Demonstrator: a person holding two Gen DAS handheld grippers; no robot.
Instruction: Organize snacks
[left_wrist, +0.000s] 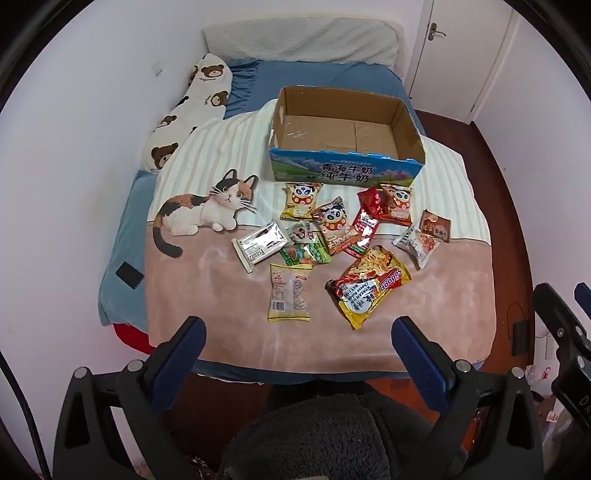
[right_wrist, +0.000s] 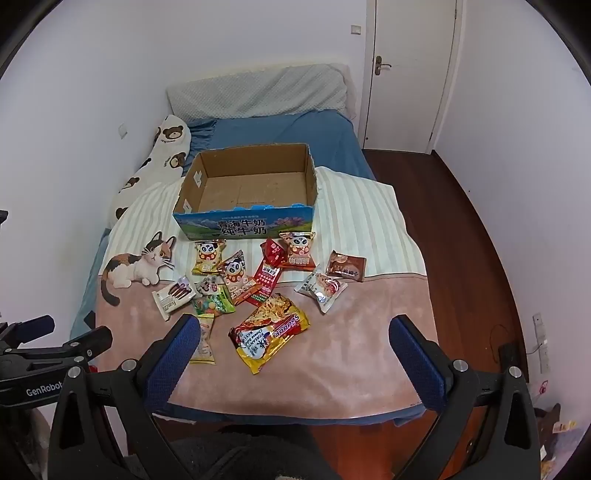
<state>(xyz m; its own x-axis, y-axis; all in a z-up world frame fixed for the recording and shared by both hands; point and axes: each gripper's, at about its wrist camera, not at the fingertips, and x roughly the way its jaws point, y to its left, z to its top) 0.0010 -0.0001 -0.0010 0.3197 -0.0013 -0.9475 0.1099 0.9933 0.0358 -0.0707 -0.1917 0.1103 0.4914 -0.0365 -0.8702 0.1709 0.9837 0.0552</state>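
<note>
cardboard, brown inside and blue on its printed front, makes up the open box (left_wrist: 343, 127) we see standing on the striped part of the cat-print blanket (left_wrist: 207, 280) covering the bed. nothing lies inside it. just in front of the box our snacks are scattered in a loose cluster: a yellow panda packet (left_wrist: 300, 201), a silver franzzi wafer pack (left_wrist: 260, 248), a green candy bag (left_wrist: 308, 254), a pale cracker pack (left_wrist: 290, 292), a red-and-yellow sedaap noodle packet (left_wrist: 367, 286) and a brown pastry packet (left_wrist: 436, 225). our left gripper (left_wrist: 299, 332) hangs over the blanket's near edge, fingers wide apart and holding nothing; our right gripper (right_wrist: 293, 330) is likewise spread and bare.
</note>
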